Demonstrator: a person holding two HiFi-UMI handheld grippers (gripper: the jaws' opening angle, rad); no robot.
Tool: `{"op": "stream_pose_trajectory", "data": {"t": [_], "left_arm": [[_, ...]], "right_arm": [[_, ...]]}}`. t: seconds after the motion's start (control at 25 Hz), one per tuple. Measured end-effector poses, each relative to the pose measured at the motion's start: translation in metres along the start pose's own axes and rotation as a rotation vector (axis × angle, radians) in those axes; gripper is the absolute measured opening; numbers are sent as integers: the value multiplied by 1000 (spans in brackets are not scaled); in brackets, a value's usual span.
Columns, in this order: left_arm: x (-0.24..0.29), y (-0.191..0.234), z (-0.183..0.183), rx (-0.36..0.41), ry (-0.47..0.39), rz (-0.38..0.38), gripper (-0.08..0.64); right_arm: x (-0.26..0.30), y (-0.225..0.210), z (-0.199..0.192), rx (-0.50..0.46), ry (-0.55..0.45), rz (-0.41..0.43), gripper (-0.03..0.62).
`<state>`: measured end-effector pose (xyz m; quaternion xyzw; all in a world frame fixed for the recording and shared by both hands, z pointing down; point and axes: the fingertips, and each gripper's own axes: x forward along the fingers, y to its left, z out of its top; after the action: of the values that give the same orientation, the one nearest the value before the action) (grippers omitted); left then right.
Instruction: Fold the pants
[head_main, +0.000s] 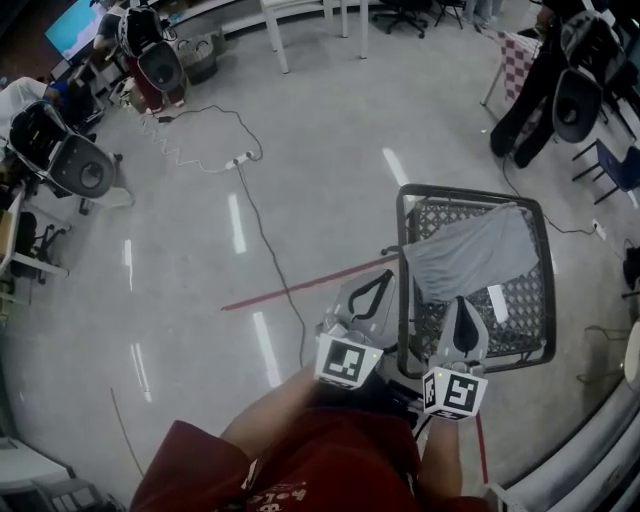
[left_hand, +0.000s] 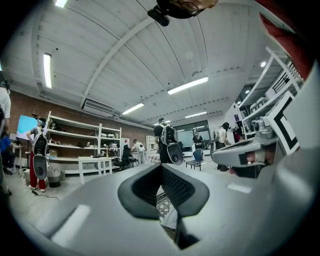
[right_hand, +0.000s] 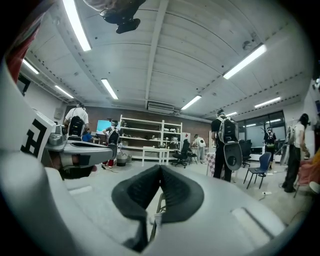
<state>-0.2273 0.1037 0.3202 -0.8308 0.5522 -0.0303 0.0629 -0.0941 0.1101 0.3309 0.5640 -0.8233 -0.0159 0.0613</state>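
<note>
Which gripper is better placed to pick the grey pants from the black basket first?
Right, probably: the right gripper points over the basket rim at the pants, while the left gripper sits outside its left edge.

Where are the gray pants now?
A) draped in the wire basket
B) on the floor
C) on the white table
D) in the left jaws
A: the pants lie draped across the mesh of the wire basket, off the floor.

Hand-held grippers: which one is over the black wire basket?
The right hand-held gripper: in the head view its tip lies inside the black wire basket outline, near the grey pants. The left hand-held gripper is outside the basket's left rim.
</note>
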Motion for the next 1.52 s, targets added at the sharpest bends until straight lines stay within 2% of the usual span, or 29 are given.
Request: {"op": "stream_pose_trajectory", "data": {"t": [0.2,0.32,0.56,0.72,0.92,1.24,1.36,1.52], "left_arm": [[22,8,-3,22,-12,-27,6],[42,18,0,-9,-25,-47,6],[117,11,12,-7,-81,-129,6],[161,-9,11,43,-64,-236,6],[207,-39,1,-20,-43,-328,6],[232,-90,-9,25,-50,-536,6],[238,-103,-9,84,-84,-638,6],[242,-93,-9,21,-102,-700,6]], "right_arm": [[17,-10,-14,-18,2,-65,2],[34,-16,-10,4,2,-98,2],[66,-74,-9,31,-1,-188,2],[74,-119,-12,60,-10,-275,2],[69,-163,-30,100,-6,-386,2],[39,-194,-56,113,58,-553,2],[33,-195,-59,117,87,-618,2],[37,-183,-50,101,107,-683,2]]}}
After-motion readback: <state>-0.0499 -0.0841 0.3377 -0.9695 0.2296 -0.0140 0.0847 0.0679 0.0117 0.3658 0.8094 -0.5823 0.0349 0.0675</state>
